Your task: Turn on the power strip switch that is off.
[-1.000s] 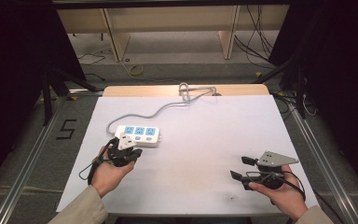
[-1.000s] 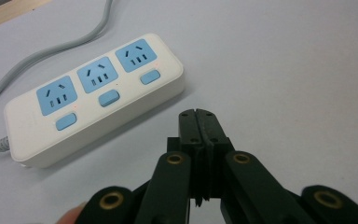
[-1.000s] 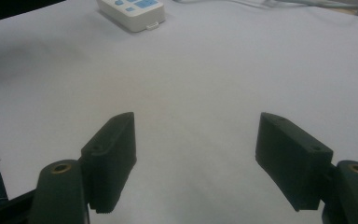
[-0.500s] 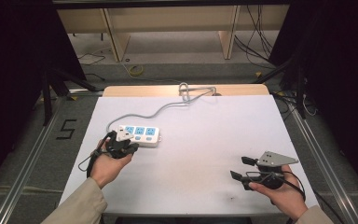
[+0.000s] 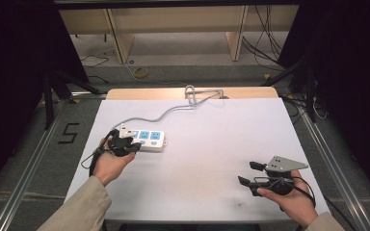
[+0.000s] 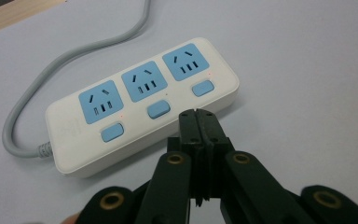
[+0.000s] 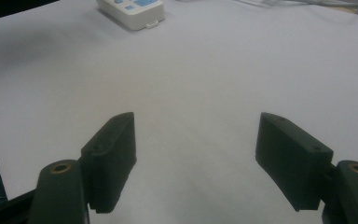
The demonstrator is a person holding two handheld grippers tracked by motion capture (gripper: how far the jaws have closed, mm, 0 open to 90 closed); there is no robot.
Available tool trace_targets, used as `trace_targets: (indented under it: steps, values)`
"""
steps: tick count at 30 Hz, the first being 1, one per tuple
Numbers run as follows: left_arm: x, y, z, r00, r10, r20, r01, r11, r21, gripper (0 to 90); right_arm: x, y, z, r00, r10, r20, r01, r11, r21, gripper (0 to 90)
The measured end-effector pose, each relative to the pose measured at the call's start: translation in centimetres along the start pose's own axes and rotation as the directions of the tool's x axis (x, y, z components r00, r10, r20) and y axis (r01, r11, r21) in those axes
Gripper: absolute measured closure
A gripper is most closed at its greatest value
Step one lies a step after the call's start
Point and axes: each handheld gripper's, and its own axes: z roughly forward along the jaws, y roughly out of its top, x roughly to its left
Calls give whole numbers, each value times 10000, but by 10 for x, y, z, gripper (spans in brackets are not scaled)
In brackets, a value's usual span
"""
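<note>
While closed, left gripper (image 6: 198, 113) over power strip (image 6: 140, 100)

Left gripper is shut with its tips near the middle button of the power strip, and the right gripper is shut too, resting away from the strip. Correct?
Not quite. The right gripper is open: the right gripper view shows its jaws standing wide apart over bare table. The rest holds: the left gripper is shut near the middle button of the power strip.
</note>
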Motion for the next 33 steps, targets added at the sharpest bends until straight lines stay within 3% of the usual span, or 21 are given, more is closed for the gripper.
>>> trace_targets:
  steps: [9,33]
  values:
    - [7,3,5,9999,-21,-123,24,9997,239,900,0,0,0,10000,-14,11,14,10000,7,291]
    - [20,10,16,9995,-264,-175,270,9991,335,900,0,0,1,10000,-38,5,38,10000,13,291]
